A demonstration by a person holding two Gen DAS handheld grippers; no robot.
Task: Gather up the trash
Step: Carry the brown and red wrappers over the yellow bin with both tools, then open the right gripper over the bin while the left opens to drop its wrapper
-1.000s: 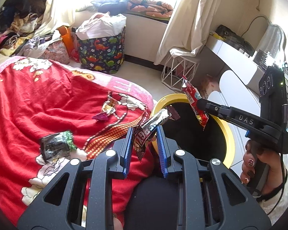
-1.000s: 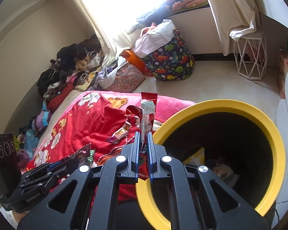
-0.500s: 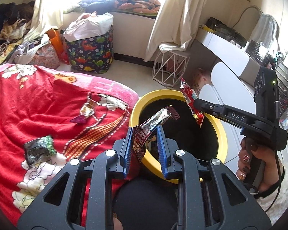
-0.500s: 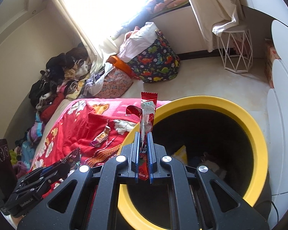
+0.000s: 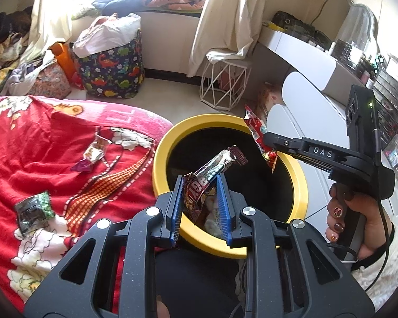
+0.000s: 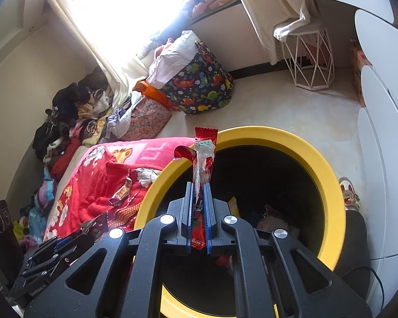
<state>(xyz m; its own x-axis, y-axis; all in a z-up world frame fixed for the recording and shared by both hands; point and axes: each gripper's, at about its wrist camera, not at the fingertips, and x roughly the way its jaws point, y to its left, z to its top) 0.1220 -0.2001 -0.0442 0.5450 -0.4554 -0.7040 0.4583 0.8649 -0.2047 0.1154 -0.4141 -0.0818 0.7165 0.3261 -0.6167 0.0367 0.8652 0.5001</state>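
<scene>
My left gripper (image 5: 200, 182) is shut on a maroon and silver snack bar wrapper (image 5: 212, 168), held over the near rim of the yellow-rimmed black trash bin (image 5: 161, 153). My right gripper (image 6: 198, 188) is shut on a red wrapper (image 6: 204, 148) that stands upright over the bin's (image 6: 329, 180) left rim. In the left wrist view the right gripper (image 5: 265, 137) reaches over the bin's far right rim with that red wrapper (image 5: 257, 132). Trash lies at the bin's bottom. More wrappers lie on the red blanket: a silver-green one (image 5: 34, 210) and a small gold and purple one (image 5: 92, 153).
The red flowered blanket (image 5: 39, 145) covers the bed left of the bin. A dinosaur-print hamper (image 5: 111, 71) and a white wire stool (image 5: 224, 82) stand on the floor beyond. White furniture (image 5: 305, 100) borders the right. Clothes pile (image 6: 69, 116) along the wall.
Both grippers have moved from above the blanket's edge to over the bin's opening, each still gripping its wrapper.
</scene>
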